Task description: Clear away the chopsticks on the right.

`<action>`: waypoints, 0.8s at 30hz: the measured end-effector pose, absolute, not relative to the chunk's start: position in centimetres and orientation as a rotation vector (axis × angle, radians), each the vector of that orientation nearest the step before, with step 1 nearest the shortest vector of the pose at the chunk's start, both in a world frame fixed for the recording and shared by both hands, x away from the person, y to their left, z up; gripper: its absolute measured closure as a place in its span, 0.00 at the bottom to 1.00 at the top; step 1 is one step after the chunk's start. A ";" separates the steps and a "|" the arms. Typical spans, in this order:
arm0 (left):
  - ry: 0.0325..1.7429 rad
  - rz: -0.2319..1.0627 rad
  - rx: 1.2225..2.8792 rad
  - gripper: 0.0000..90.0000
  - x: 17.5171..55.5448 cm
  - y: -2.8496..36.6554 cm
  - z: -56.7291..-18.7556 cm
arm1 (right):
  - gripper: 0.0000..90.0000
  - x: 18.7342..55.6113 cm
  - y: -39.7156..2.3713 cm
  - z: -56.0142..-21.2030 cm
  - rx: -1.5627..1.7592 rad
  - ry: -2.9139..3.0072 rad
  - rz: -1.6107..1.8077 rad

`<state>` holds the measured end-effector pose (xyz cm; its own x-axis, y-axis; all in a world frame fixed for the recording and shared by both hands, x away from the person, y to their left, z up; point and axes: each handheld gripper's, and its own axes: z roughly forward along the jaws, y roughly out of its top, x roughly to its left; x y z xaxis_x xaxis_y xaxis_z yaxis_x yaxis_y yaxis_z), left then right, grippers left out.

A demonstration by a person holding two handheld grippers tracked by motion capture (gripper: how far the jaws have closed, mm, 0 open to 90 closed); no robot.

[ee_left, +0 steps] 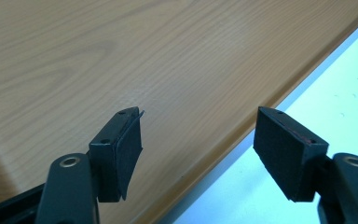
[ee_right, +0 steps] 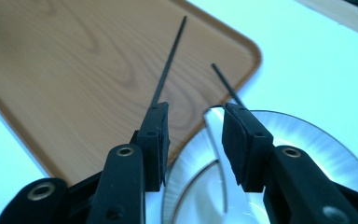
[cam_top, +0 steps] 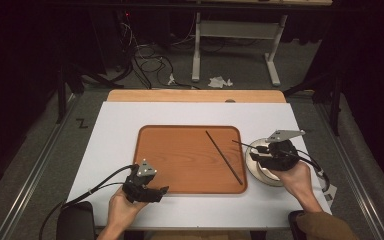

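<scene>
A brown wooden tray [cam_top: 180, 165] lies in the middle of the white tabletop [cam_top: 120, 130]. One thin black chopstick [cam_top: 223, 156] rests slantwise on the tray's right half. A second black chopstick [cam_top: 242, 145] pokes left from a shiny round plate [cam_top: 260, 172] just right of the tray. My right gripper [cam_top: 258, 153] hovers over that plate, open; in the right gripper view its jaws [ee_right: 196, 112] stand apart over the plate [ee_right: 307, 140], and the second chopstick [ee_right: 223, 80] runs out from behind the right jaw. My left gripper [cam_top: 161, 192] is open at the tray's near-left edge [ee_left: 121, 56], with nothing between its jaws.
The white surface continues around the tray [ee_left: 335, 93]. A wooden strip [cam_top: 195, 96] borders the table's far edge. A small tag [cam_top: 329, 193] lies near the right front corner. Beyond the table are cables [cam_top: 145, 60] and a white stand [cam_top: 196, 50] on the floor.
</scene>
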<state>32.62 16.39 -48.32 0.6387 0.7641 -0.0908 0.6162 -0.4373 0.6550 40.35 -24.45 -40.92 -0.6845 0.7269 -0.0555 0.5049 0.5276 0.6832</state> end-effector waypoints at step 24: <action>1.077 0.284 2.191 0.36 32.7 16.4 -48.4 | 0.77 41.7 -31.5 -39.9 1.216 2.237 0.886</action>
